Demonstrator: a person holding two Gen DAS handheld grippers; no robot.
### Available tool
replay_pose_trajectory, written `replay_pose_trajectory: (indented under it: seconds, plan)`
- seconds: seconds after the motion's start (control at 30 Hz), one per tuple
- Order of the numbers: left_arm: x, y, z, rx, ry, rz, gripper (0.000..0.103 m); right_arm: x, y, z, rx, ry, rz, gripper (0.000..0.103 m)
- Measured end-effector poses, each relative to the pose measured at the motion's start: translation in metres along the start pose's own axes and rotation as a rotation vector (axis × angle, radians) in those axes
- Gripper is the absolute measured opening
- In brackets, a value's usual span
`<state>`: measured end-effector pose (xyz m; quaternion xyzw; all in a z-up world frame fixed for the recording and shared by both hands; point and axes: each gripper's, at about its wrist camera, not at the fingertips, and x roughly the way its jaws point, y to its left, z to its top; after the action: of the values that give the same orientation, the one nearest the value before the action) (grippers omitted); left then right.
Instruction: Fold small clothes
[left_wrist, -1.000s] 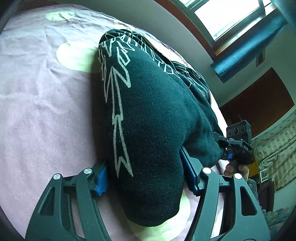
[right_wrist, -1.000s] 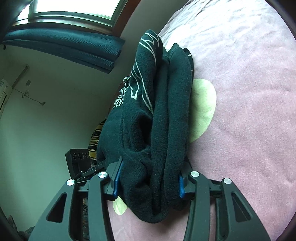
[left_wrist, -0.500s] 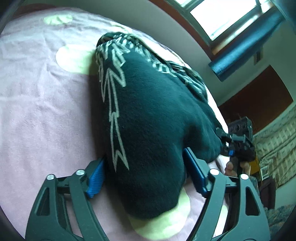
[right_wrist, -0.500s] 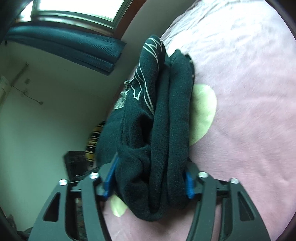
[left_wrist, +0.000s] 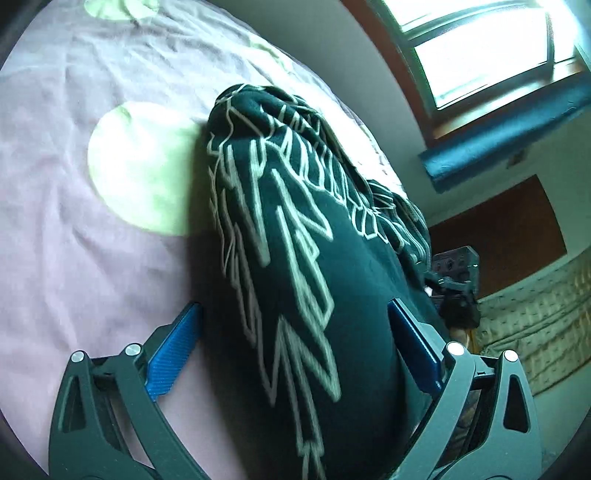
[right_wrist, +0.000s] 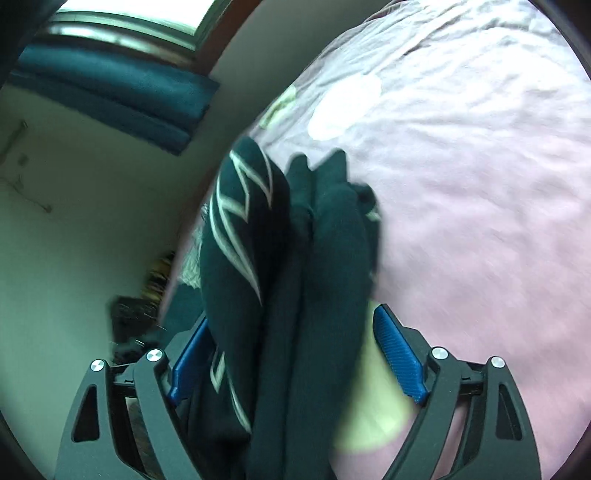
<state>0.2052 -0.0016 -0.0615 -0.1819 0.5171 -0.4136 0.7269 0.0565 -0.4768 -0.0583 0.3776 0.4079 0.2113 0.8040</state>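
Bedsheet (left_wrist: 55, 229), sweater (left_wrist: 314, 295) between grippers

Each hand-held gripper, left (left_wrist: 293, 345) and right (right_wrist: 295, 354), is showing black ribbed finger frames, silver screws and blue textured pads.

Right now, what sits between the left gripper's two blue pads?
In the left wrist view, the folded dark garment fills the gap of the left gripper. Its jaws are opening, with pink bedsheet showing beside the left pad.

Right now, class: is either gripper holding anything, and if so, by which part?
Nothing is held. The folded dark garment lies between both sets of jaws, but the left gripper and right gripper are opening, pads off the cloth.
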Motion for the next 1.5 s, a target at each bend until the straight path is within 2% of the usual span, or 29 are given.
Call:
replay_pose_trajectory:
  seconds: [0.03, 0.07, 0.13, 0.17, 0.27, 0.37, 0.43, 0.5, 0.53, 0.57, 0.63, 0.67, 0.7, 0.77, 0.87, 0.9, 0.97, 1.0, 1.03, 1.07, 1.1, 1.13, 1.17, 1.2, 1.23, 1.3, 1.4, 1.5]
  plan:
    - [0.002, -0.005, 0.002, 0.025, 0.002, -0.004, 0.068, 0.005, 0.004, 0.001, -0.018, 0.009, 0.016, 0.059]
    - [0.001, -0.008, 0.002, 0.019, 0.000, -0.007, 0.067, 0.009, 0.009, 0.002, -0.036, 0.003, 0.011, 0.045]
    - [-0.004, -0.015, 0.006, 0.025, -0.006, 0.015, 0.056, 0.006, 0.020, 0.004, -0.071, -0.037, 0.009, 0.038]
    - [-0.006, -0.021, 0.006, 0.047, -0.009, 0.042, 0.055, 0.003, 0.028, 0.004, -0.105, -0.058, 0.006, 0.036]
    - [-0.018, -0.041, 0.014, 0.111, -0.048, 0.088, 0.052, -0.003, 0.053, 0.005, -0.187, -0.122, 0.032, 0.036]
    - [-0.037, -0.043, 0.030, 0.129, -0.116, 0.105, 0.051, 0.003, 0.058, 0.013, -0.200, -0.159, 0.061, 0.036]
    - [-0.038, -0.031, 0.038, 0.101, -0.109, 0.112, 0.051, 0.021, 0.051, 0.023, -0.159, -0.148, 0.075, 0.036]
    - [-0.025, -0.009, 0.045, 0.048, -0.060, 0.129, 0.052, 0.048, 0.038, 0.032, -0.103, -0.104, 0.031, 0.036]
    - [-0.014, 0.006, 0.047, 0.010, -0.023, 0.147, 0.057, 0.059, 0.029, 0.035, -0.074, -0.072, 0.005, 0.041]
    - [-0.010, 0.020, 0.046, -0.030, -0.012, 0.125, 0.061, 0.066, 0.023, 0.038, -0.040, -0.047, 0.005, 0.047]
    - [-0.022, 0.027, 0.039, -0.070, -0.052, 0.041, 0.079, 0.060, 0.016, 0.037, 0.022, -0.033, 0.042, 0.055]
    - [-0.031, 0.027, 0.034, -0.082, -0.078, 0.007, 0.083, 0.052, 0.018, 0.035, 0.029, -0.034, 0.039, 0.067]
    - [-0.039, 0.025, 0.029, -0.087, -0.100, -0.020, 0.093, 0.040, 0.024, 0.030, 0.020, -0.037, -0.003, 0.072]
    - [-0.058, 0.015, 0.008, -0.071, -0.134, -0.071, 0.097, 0.023, 0.032, 0.016, 0.006, -0.036, -0.029, 0.075]
    - [-0.067, -0.005, -0.023, -0.006, -0.134, -0.035, 0.100, 0.006, 0.044, -0.009, -0.021, 0.020, -0.007, 0.082]
    - [-0.065, -0.010, -0.032, 0.014, -0.124, -0.008, 0.101, 0.004, 0.047, -0.018, -0.038, 0.033, -0.026, 0.082]
    - [-0.055, -0.016, -0.043, 0.033, -0.099, 0.027, 0.101, 0.009, 0.048, -0.032, -0.090, 0.064, -0.138, 0.089]
    - [-0.048, -0.017, -0.047, 0.034, -0.084, 0.041, 0.101, 0.012, 0.045, -0.035, -0.099, 0.058, -0.164, 0.090]
    - [-0.040, -0.014, -0.050, 0.019, -0.059, 0.058, 0.100, 0.015, 0.037, -0.038, -0.075, 0.045, -0.140, 0.091]
    - [-0.037, -0.010, -0.056, 0.009, -0.049, 0.080, 0.100, 0.016, 0.032, -0.039, -0.042, 0.037, -0.108, 0.091]
    - [-0.033, -0.014, -0.059, 0.027, -0.062, 0.129, 0.097, 0.016, 0.028, -0.042, -0.025, 0.028, -0.090, 0.086]
    - [-0.032, -0.018, -0.060, 0.041, -0.066, 0.152, 0.074, 0.020, 0.030, -0.044, -0.040, 0.042, -0.064, 0.053]
    - [-0.032, -0.022, -0.059, 0.044, -0.061, 0.146, 0.071, 0.023, 0.029, -0.046, -0.005, 0.075, 0.019, 0.051]
    - [-0.034, -0.025, -0.058, 0.018, -0.070, 0.155, 0.068, 0.022, 0.027, -0.048, 0.033, 0.069, 0.036, 0.050]
    - [-0.038, -0.026, -0.059, -0.002, -0.074, 0.157, 0.063, 0.021, 0.030, -0.047, 0.021, 0.067, 0.033, 0.046]
    - [-0.048, -0.035, -0.065, -0.030, -0.087, 0.164, 0.058, 0.012, 0.035, -0.048, 0.022, 0.053, 0.055, 0.044]
    - [-0.064, -0.050, -0.080, -0.035, -0.099, 0.162, 0.058, 0.002, 0.044, -0.055, 0.023, 0.050, 0.088, 0.044]
    - [-0.071, -0.052, -0.107, -0.018, -0.077, 0.163, 0.058, -0.007, 0.045, -0.081, 0.005, 0.081, 0.088, 0.044]
